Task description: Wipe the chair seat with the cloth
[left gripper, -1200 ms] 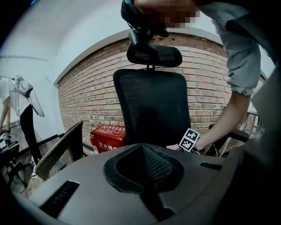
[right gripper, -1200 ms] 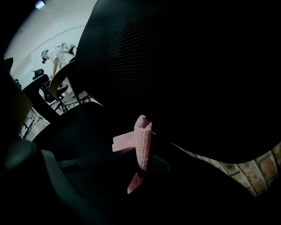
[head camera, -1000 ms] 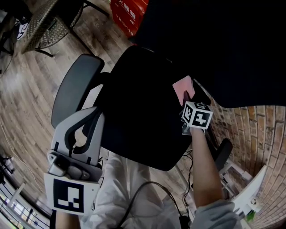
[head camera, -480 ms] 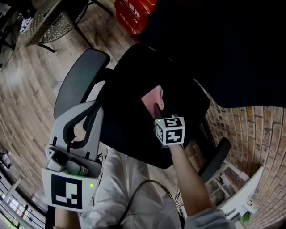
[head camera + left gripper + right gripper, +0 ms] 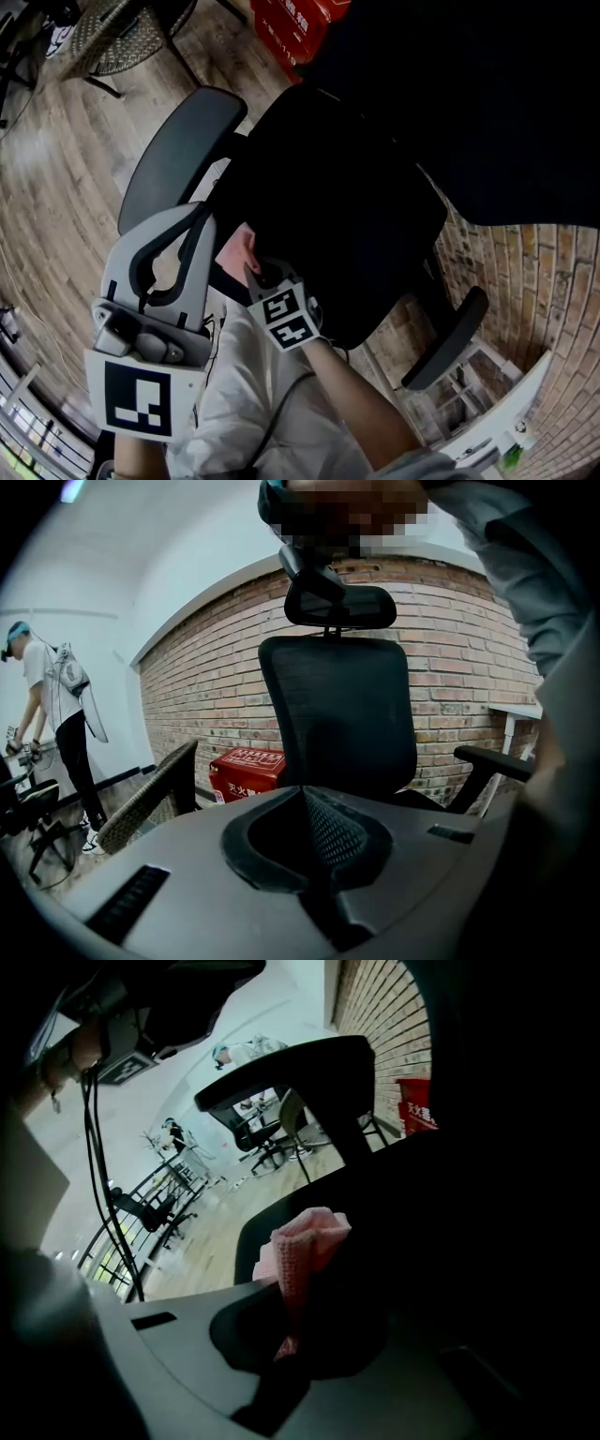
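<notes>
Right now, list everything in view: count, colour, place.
office chair: 1, black, centre, backrest toward the brick wall
armrests: 2, dark grey, one on each side of the seat
cloth: 1, pink, at the seat's near edge
box: 1, red, on the floor by the wall
wicker chair: 1, dark, beside the box
bystander: 1, white top, far left of the left gripper view
floor: wood, brown
left gripper: grey, jaws shut, empty
right gripper: grey, jaws shut on the cloth

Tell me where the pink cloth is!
The pink cloth is pinched in the right tool, at the near left edge of the black chair seat in the head view, beside the left tool.
</notes>
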A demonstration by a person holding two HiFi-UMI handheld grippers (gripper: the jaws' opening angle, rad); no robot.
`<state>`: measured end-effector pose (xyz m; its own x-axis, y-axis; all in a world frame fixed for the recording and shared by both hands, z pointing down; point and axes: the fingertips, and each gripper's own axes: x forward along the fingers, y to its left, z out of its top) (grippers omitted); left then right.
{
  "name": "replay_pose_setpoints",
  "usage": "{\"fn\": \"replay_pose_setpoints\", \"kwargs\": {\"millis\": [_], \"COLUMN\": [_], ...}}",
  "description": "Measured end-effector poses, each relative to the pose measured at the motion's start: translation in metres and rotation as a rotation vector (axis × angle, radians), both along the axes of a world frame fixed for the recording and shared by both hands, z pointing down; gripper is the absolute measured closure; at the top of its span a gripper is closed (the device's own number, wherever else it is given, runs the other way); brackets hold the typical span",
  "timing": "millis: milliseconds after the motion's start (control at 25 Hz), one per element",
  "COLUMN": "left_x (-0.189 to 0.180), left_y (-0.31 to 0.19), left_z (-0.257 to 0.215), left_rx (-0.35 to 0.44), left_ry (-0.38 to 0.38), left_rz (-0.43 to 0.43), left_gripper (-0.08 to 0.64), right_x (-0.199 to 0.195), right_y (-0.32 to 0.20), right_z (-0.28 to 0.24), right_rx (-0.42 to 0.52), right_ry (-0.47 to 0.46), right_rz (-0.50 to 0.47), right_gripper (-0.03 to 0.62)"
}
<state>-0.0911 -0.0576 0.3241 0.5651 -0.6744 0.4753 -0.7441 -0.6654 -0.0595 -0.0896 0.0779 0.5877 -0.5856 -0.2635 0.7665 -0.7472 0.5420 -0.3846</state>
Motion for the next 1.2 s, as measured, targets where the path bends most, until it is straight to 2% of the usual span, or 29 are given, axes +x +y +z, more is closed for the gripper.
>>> {"fn": "replay_pose_setpoints", "kwargs": {"millis": [120,240,440,560,800,1200], "left_x": [-0.003,-0.005,-0.005,-0.001,0.009,0.022], "left_y": [0.001,0.003,0.006,0.007,0.008,0.011], "left_z": [0.0,0.0,0.001,0.001,0.0,0.009], "left_rx": [0.003,0.006,0.001,0.001,0.003,-0.009], "left_ry": [0.002,0.004,0.005,0.01,0.02,0.014], "left_rz": [-0.006,-0.008,-0.003,0.01,0.029,0.061], "left_gripper": [0.541,0.541,0.541,0.541,0.541,0.541], "right_x": [-0.028,-0.039,-0.023,0.007,0.091,0.283], "right_y": [0.023,0.035,0.033,0.02,-0.012,-0.059], "right_z": [-0.003,-0.004,0.001,0.005,0.015,0.023], "right_rx": [-0.006,-0.002,0.005,-0.003,0.004,0.061], "right_ry": [-0.014,-0.015,0.031,0.071,0.151,0.37], "right_rz": [-0.105,-0.174,-0.171,-0.081,0.174,0.535], "right_gripper": [0.54,0.54,0.54,0.54,0.54,0.54]}}
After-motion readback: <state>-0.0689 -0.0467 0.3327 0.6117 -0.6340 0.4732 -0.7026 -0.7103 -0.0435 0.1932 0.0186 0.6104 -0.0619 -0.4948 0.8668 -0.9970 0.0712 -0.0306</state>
